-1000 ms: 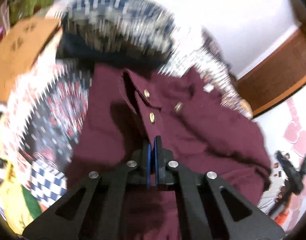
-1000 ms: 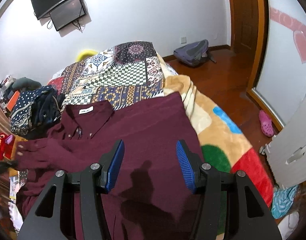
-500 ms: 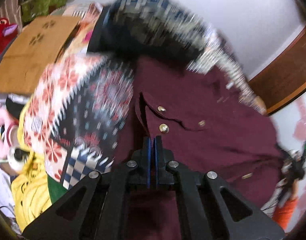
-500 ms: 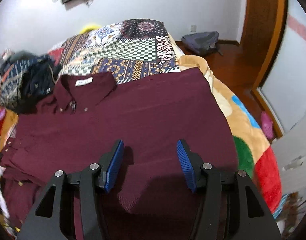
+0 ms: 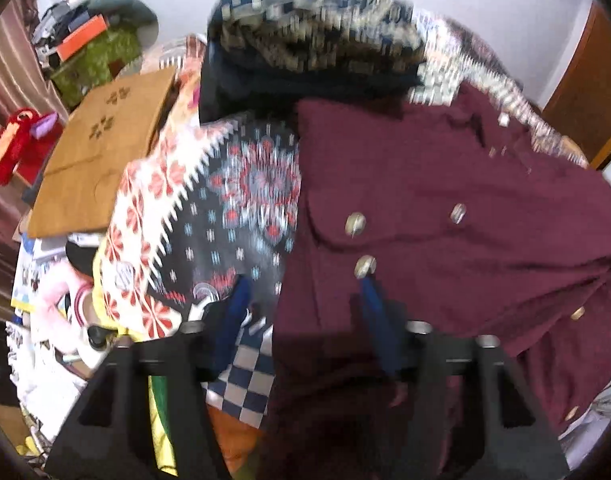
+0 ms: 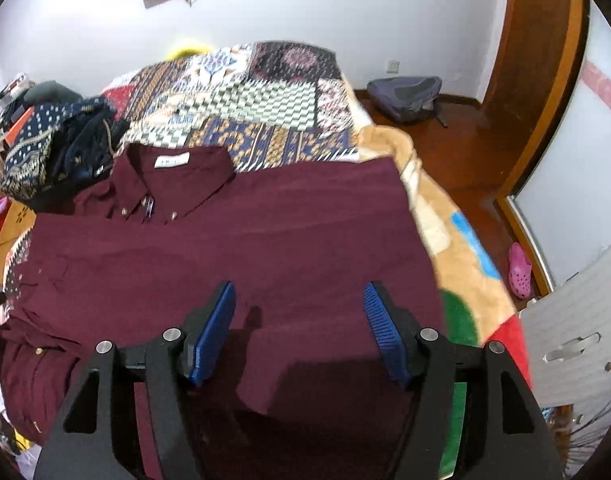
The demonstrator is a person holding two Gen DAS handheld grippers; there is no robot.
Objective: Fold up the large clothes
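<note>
A large maroon button shirt [image 6: 241,256] lies spread on the bed, collar with a white label at the far left. In the left wrist view the shirt [image 5: 445,216] shows its cuff with gold buttons. My left gripper [image 5: 305,304] is open over the cuff's edge, holding nothing. My right gripper [image 6: 299,320] is open and empty, just above the shirt's near part.
A patchwork quilt [image 6: 265,96] covers the bed, with a colourful blanket [image 6: 457,264] on the right side. A pile of dark patterned clothes [image 6: 57,148] sits beside the collar. A cardboard box [image 5: 101,156] and clutter lie left of the bed. A backpack [image 6: 405,96] is on the floor.
My left gripper was shut on the maroon cuff and has opened, letting it go. My right gripper stayed open and moved lower over the shirt.
</note>
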